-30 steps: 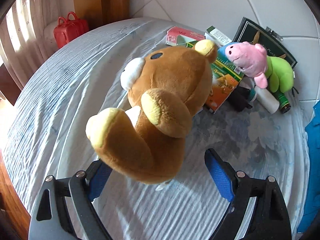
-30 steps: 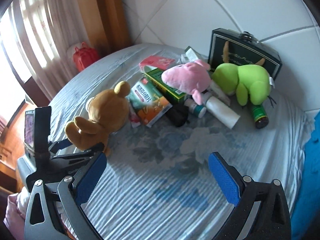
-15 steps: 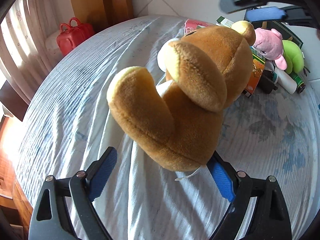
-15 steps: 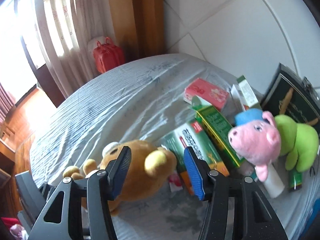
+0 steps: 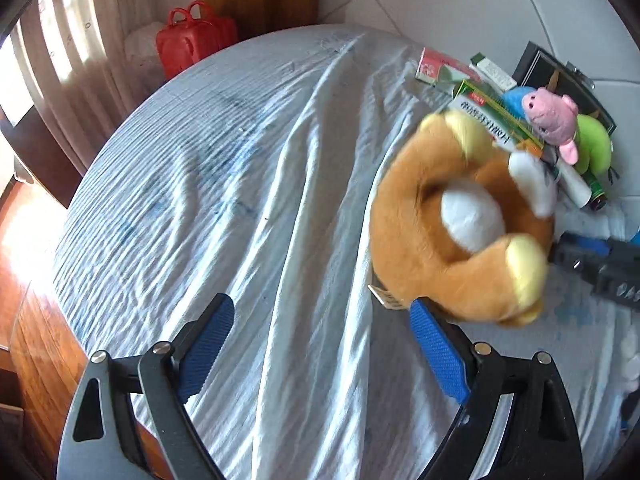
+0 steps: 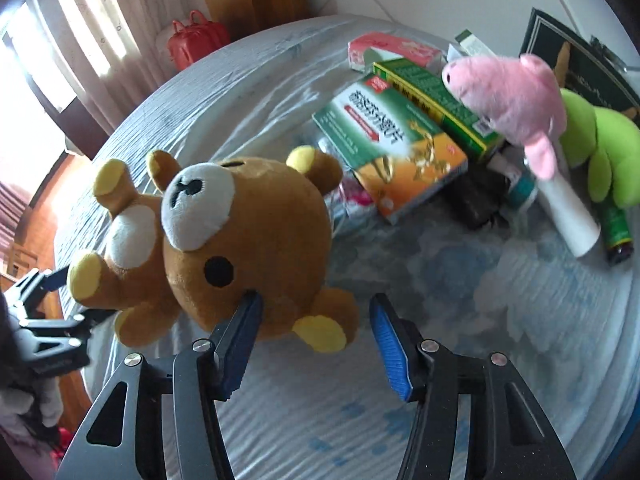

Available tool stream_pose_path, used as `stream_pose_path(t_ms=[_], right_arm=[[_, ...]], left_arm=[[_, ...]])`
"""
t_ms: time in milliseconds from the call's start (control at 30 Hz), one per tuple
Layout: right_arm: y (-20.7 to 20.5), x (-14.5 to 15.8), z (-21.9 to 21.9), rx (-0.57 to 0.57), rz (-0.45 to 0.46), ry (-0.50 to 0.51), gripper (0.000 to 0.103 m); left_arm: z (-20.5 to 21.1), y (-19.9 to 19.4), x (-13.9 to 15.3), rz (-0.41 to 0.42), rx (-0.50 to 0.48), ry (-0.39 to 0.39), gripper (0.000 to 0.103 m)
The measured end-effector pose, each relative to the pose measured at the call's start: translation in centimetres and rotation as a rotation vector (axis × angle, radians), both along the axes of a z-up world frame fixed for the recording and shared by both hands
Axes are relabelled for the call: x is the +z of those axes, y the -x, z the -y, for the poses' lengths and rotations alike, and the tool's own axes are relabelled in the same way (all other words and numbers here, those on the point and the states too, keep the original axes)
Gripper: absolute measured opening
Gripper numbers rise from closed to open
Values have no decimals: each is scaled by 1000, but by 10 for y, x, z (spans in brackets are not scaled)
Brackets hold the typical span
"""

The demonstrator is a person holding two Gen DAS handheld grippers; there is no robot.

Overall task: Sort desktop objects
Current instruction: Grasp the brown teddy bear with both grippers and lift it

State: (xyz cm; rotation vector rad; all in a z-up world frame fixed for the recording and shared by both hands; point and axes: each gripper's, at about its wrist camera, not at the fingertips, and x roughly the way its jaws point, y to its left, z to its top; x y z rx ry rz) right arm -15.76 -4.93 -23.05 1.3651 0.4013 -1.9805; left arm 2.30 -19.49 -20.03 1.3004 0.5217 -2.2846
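sitting at the upper left of the right wrist view, a red bag point(image 6: 196, 38) rests by the curtain point(image 6: 80, 32), beyond the far edge of the striped bedsheet point(image 6: 480, 360). low on the left edge, the left gripper point(image 6: 68, 292) shows as dark metal beside the bear's yellow foot. next, centre-left, the brown teddy bear point(image 6: 248, 240) lies tipped on its side, face toward the camera, white muzzle up. the right gripper point(image 6: 316, 320) sits at the bottom centre with its blue pads parted; the left pad presses the bear's head and one ear hangs in the gap, the right pad clear of it, so nothing is clamped. moving right, the green and orange box point(image 6: 392, 152) lies flat just behind the bear, a long green box point(image 6: 432, 100) and a pink packet point(image 6: 392, 52) beyond it. further right, the pink pig plush point(image 6: 508, 92) leans over the boxes, with the green plush point(image 6: 600, 140) beside it against a dark framed case point(image 6: 580, 64). a white tube point(image 6: 568, 216) and a dark bottle point(image 6: 618, 236) lie below them.

over in the left wrist view, the left gripper point(image 5: 320, 328) sits at the bottom with fingers spread wide over bare sheet, holding nothing. the teddy bear point(image 5: 460, 232) is at the right, blurred, belly showing, just above the right-hand pad; contact with that pad i cannot tell. the right gripper point(image 5: 596, 256) pokes in from the right edge at the bear's far side.
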Motion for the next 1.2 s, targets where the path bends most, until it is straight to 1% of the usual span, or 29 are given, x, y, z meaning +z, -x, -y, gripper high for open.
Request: stream_pose_path(t_ms=[33, 100, 133, 167, 233, 267, 300, 367, 433, 533, 700, 767, 800, 867, 900, 967, 1000, 1033, 1067, 1100, 1200], right_arm=[[-2, -7, -4, -2, 23, 7, 57], [-6, -15, -9, -24, 49, 20, 63], [-6, -18, -12, -34, 62, 26, 64], [-6, -19, -14, -42, 73, 32, 67], [-7, -19, -20, -58, 77, 34, 79], [-8, -17, -24, -65, 76, 41, 98], [-9, -12, -28, -69, 72, 60, 103], [-12, 2, -36, -71, 31, 85, 103], [-15, 15, -38, -56, -17, 93, 103], [-19, 24, -27, -6, -46, 99, 103], [-25, 15, -1, 55, -31, 113, 103], [-24, 8, 9, 66, -20, 130, 103], [-23, 6, 15, 73, -14, 146, 103], [-22, -4, 26, 79, -32, 136, 103], [-21, -9, 31, 91, -23, 139, 103], [-18, -15, 30, 82, 12, 184, 103], [-17, -16, 28, 68, 23, 195, 103], [-18, -15, 26, 57, 27, 199, 101], [-20, -13, 23, 51, 16, 205, 95], [-24, -10, 21, 48, -3, 204, 92], [-30, 2, 13, 42, -25, 219, 92]], left_arm=[[3, -3, 10, -35, 13, -7, 91], [0, -2, 29, -99, 24, -43, 91], [-4, 3, 33, -120, 11, -61, 91], [-10, 9, 33, -121, -2, -64, 91], [-26, 28, 23, -82, -33, -48, 91], [-36, 31, 15, -61, -49, -39, 91], [-44, 35, 6, -39, -56, -26, 91], [-53, 36, -12, -1, -56, -8, 91], [-54, 36, -25, 27, -31, 14, 91], [-48, 32, -32, 13, -13, -17, 91], [-49, 33, -36, 4, -35, -9, 91], [-48, 33, -39, 1, -38, -14, 93], [-47, 34, -41, 3, -40, -13, 96], [-46, 35, -45, -2, -48, -10, 97], [-45, 36, -45, -8, -51, -5, 96], [-45, 35, -44, -39, -77, -18, 86], [-46, 35, -42, -56, -99, -37, 75], [-49, 35, -39, -54, -109, -16, 74], [-52, 36, -36, -52, -123, 7, 73], [-54, 36, -34, -52, -133, 17, 72], [-59, 32, -18, -87, -139, 33, 71]])
